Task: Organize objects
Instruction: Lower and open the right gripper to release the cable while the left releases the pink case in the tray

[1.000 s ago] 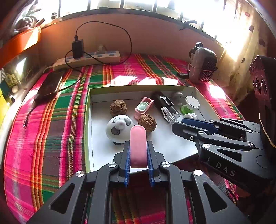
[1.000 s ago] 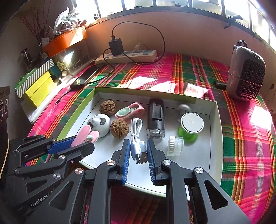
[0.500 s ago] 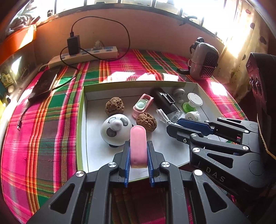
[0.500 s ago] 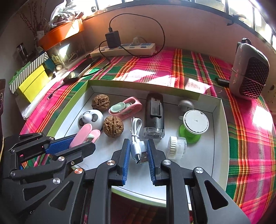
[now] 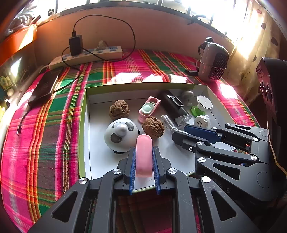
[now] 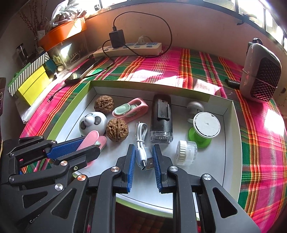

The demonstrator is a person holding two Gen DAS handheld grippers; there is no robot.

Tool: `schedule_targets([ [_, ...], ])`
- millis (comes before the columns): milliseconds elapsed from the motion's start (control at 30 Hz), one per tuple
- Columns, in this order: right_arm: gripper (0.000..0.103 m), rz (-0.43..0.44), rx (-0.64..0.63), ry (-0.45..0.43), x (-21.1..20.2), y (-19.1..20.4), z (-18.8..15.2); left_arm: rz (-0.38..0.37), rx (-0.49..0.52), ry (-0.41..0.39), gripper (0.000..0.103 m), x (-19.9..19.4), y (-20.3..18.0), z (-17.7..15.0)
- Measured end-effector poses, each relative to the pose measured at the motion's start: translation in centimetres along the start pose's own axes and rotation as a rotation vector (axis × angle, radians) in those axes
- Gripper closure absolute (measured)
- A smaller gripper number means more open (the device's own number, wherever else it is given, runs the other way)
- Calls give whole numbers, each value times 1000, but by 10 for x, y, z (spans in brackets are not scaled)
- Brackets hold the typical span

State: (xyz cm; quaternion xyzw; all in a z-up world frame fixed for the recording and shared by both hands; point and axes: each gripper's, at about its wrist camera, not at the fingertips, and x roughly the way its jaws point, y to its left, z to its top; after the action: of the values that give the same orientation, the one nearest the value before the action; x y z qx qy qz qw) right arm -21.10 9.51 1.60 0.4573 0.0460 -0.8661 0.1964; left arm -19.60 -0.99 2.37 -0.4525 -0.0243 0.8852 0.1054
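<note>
1. Left gripper [image 5: 144, 156] is clamped on a pink case [image 5: 144, 155], held over the near-left part of the tray [image 5: 84, 136], just in front of the panda ball [image 5: 121, 137].
2. Right gripper [image 6: 143, 157] is closed on the plug end of a white cable [image 6: 142, 143]; the rest of the cable lies on the tray floor.
3. Two walnuts [image 6: 117, 130], a pink clip [image 6: 130, 109], a black light [image 6: 162, 118], a green spool [image 6: 203, 130] and a white cap [image 6: 185, 152] sit in the tray.
4. Tray rests on the plaid cloth [image 6: 260, 143].

Sunlight pours through windows [image 6: 251, 10] above a tan wall [image 6: 197, 30], throwing bright patches on the bench's pink-and-green plaid cloth [image 6: 260, 143]. A spotted curtain [image 5: 251, 44] hangs far right of the fingers.
</note>
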Motion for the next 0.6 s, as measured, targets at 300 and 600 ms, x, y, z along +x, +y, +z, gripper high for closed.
schedule_targets([
  [300, 82, -3, 1, 0, 0, 1, -1, 2, 1, 0, 87, 0, -1, 0],
  [600, 82, -9, 15, 1, -1, 0, -2, 18, 10, -2, 85, 1, -1, -2],
])
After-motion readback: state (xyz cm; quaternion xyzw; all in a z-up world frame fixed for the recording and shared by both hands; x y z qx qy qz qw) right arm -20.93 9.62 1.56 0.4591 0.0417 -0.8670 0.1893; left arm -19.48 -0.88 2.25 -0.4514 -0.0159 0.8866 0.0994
